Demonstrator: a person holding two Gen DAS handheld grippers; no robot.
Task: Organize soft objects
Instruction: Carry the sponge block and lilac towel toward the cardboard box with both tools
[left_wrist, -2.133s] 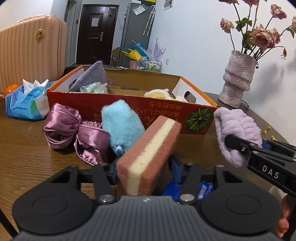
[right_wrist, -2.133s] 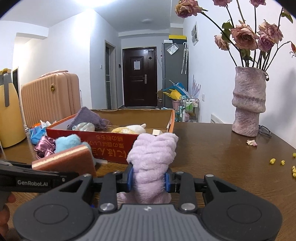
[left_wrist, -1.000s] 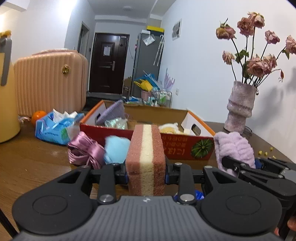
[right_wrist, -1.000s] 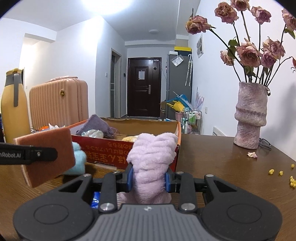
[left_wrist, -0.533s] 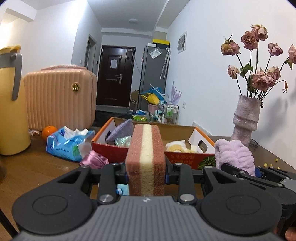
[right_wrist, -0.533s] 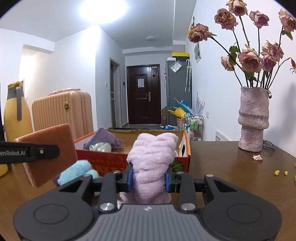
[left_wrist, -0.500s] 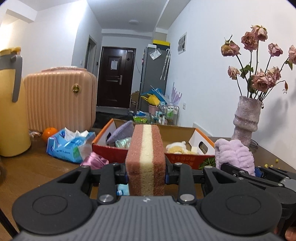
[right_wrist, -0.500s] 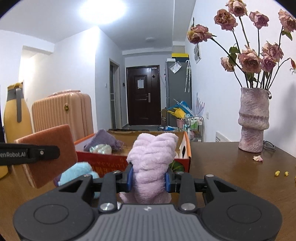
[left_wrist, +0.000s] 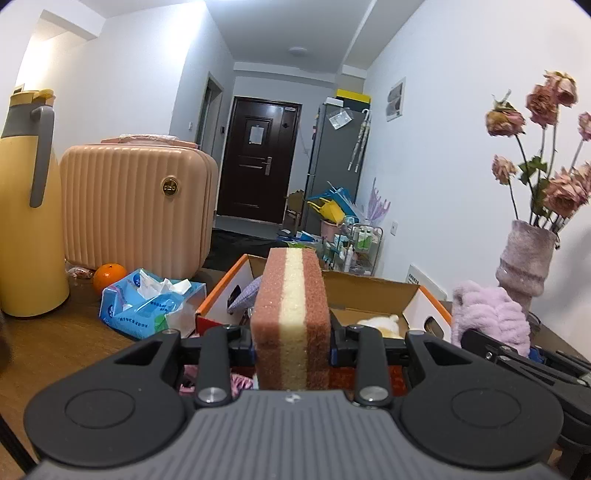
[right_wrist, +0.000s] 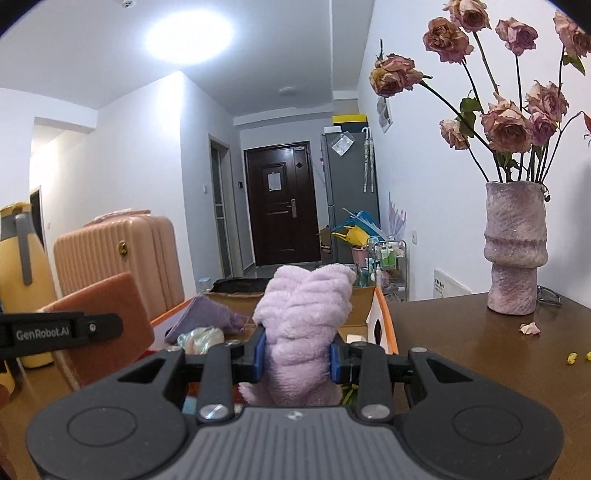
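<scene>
My left gripper (left_wrist: 291, 349) is shut on a brown-and-yellow layered sponge (left_wrist: 290, 317), held upright above the table in front of the orange cardboard box (left_wrist: 424, 295). My right gripper (right_wrist: 295, 358) is shut on a fluffy lilac towel (right_wrist: 303, 325), also raised before the box (right_wrist: 384, 321). The towel shows at the right of the left wrist view (left_wrist: 491, 314); the sponge shows at the left of the right wrist view (right_wrist: 107, 325). Inside the box lie a purple cloth (right_wrist: 207, 317), a pale bundle (right_wrist: 201, 336) and a cream plush (left_wrist: 380, 323). A pink satin item (left_wrist: 236, 382) is mostly hidden under my left gripper.
A yellow jug (left_wrist: 26, 229), a peach suitcase (left_wrist: 136, 206), an orange (left_wrist: 109, 275) and a blue tissue pack (left_wrist: 147, 302) stand at the left. A vase of dried roses (right_wrist: 513, 251) stands at the right on the wooden table (right_wrist: 461, 343), with petals and crumbs nearby.
Both grippers have risen higher with the sponge and the towel still held. The box and table items now sit lower in both views.
</scene>
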